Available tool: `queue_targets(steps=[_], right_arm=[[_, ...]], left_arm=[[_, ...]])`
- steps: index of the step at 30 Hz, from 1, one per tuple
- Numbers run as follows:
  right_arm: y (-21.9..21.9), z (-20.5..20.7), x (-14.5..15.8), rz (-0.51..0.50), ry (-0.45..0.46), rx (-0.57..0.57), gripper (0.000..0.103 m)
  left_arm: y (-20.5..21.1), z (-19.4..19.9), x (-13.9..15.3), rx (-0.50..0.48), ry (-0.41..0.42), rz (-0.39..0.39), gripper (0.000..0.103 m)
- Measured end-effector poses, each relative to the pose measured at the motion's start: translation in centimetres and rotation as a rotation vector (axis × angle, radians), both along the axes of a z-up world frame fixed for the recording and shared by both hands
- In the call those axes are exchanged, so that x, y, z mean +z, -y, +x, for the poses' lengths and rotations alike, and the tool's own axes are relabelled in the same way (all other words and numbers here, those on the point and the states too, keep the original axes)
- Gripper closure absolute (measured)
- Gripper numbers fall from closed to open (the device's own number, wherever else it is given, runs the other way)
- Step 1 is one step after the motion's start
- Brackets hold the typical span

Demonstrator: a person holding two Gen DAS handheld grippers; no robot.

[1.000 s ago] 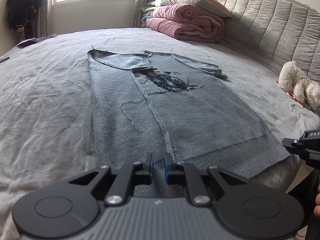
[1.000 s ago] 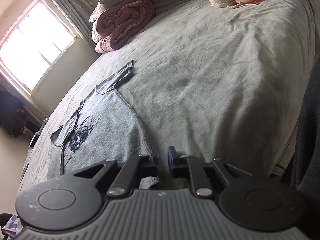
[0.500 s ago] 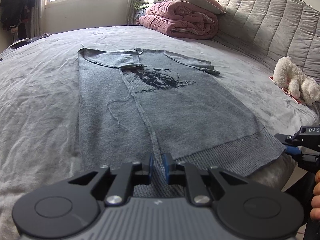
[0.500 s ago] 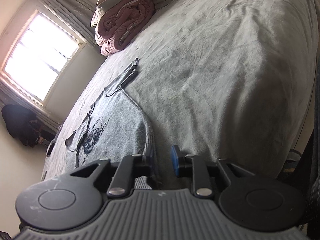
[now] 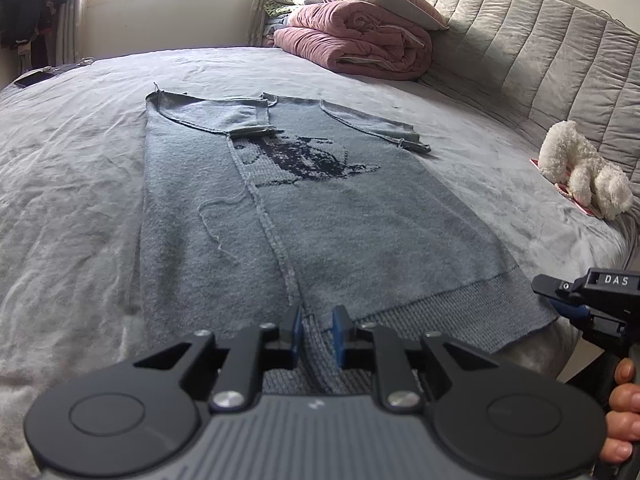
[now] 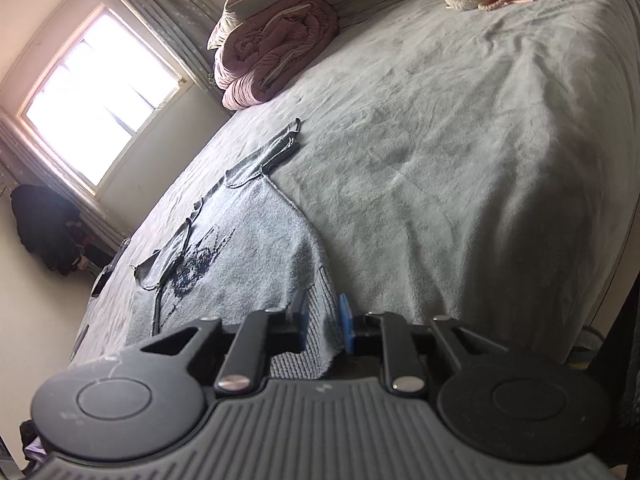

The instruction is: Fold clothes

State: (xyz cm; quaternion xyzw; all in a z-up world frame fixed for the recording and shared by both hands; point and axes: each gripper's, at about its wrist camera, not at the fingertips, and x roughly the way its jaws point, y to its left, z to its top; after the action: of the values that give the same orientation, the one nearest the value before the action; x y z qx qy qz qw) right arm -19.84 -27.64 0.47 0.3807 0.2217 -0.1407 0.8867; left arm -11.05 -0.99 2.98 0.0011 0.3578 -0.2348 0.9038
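Straddling ribbed knit hem (image 5: pixel 452 312) — both parted claws — left claw (image 5: pixel 316 330), right claw (image 6: pixel 323 322).

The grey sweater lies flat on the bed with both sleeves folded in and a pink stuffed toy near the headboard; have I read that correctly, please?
Not quite: the stuffed toy is white, not pink, as the left wrist view shows; the pink thing is the folded quilt. The rest stands: the grey sweater lies flat on the bed with both sleeves folded in.

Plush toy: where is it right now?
The plush toy lies on the bed's far right edge in the left wrist view, near the headboard, clear of the sweater.
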Motion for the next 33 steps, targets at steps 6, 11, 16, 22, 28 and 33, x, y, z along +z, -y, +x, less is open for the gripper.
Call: queue_targets(steps=[6,11,16,22,28,33], right_arm=[[-1.1,0.2,1.0,-0.131,0.035,0.019,0.094],[-2.3,0.9,1.2,-0.187,0.039,0.064,0.097],[-0.7,1.0,0.4,-0.101,-0.007,0.018,0.086],[0.5,0.9,-0.8,-0.016,-0.032,-0.009,0.066],[-0.3,1.4,-0.7,-0.037,-0.029,0.033,0.076],[-0.9,1.3,-0.3,-0.107,-0.025,0.034,0.095]], left_arm=[[-0.3,0.4,0.0,0.003,-0.028,-0.034,0.084],[-0.6,0.7,-0.1,0.009,-0.053,-0.063,0.081],[-1.3,0.9,0.3,0.029,-0.061,-0.092,0.081],[-1.1,1.4,-0.3,0.055,-0.092,-0.086,0.081],[-0.9,1.5,-0.8,0.064,-0.118,-0.090,0.079],[-1.4,1.8,-0.7,0.075,-0.136,-0.121,0.079]])
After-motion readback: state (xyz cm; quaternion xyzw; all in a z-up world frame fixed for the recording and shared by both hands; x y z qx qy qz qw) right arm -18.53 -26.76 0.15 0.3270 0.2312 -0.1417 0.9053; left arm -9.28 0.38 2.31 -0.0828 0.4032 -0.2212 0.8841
